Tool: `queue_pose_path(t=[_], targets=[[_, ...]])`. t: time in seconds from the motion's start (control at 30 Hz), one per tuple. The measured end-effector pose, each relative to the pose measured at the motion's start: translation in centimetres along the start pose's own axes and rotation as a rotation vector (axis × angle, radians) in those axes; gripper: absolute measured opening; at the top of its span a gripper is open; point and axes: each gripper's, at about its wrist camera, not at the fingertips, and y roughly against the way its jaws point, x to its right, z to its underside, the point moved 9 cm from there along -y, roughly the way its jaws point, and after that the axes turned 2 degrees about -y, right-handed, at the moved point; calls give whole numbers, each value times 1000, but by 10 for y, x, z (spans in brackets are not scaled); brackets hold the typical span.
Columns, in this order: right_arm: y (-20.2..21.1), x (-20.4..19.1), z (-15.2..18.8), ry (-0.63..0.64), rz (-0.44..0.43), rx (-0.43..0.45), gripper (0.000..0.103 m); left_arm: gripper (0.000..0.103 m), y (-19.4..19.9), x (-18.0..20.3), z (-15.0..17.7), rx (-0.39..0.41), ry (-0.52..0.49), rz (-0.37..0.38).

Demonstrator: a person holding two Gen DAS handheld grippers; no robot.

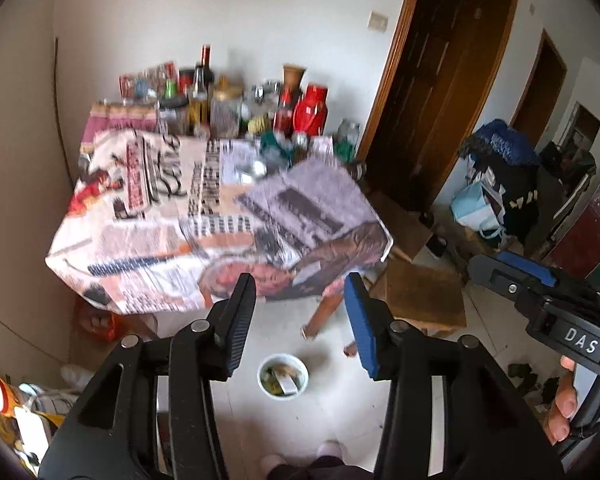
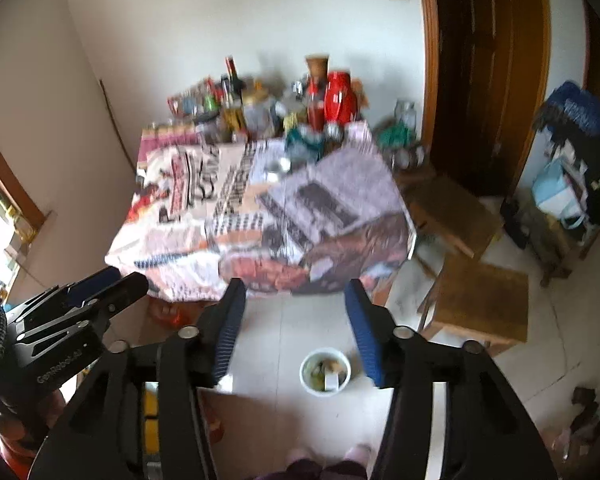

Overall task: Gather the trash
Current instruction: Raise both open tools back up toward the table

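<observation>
I note both tongs raised above the floor, angled down toward a table (image 1: 148,236) covered in printed newspaper sheets. The left tongs (image 1: 300,320) stand parted with nothing between the pads; a bare gap shows tiled floor (image 1: 332,412) through them. The right tongs (image 2: 296,320) are likewise parted and carry nothing. No earlier view is available to me, so I report only this stance.

The task's thing, a white bowl (image 1: 283,376) holding scraps and what looks like a small white wrapper, sits on the floor in front of the table, below and between the left fingers in the left wrist view. In the right wrist view the same bowl (image 2: 325,373) lies just inside the right-hand finger. Neither tongs touches it.

The far edge of the table is crowded with bottles and jars (image 1: 220,104), blurred. A wooden stool (image 2: 480,300) stands to the right of the table, beside a dark wooden door (image 2: 488,72). The person's hand (image 1: 564,400) grips the right tool's handle at the left wrist view's edge. Slippered feet show at the bottom of both views.
</observation>
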Motion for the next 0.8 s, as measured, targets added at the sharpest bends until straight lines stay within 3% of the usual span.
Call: queue_pose_path(t=[0.07, 0.27, 0.5, 0.8], targets=[[11, -6, -5, 0, 0, 45, 55, 54, 12, -1, -5, 28, -10, -11], [27, -10, -20, 1, 27, 133, 79, 73, 22, -11, -20, 71, -11, -23], [14, -4, -41, -18, 24, 146, 80, 74, 2, -23, -40, 75, 1, -52], [-28, 12, -88, 12, -7, 141, 80, 74, -59, -22, -93, 75, 28, -100]])
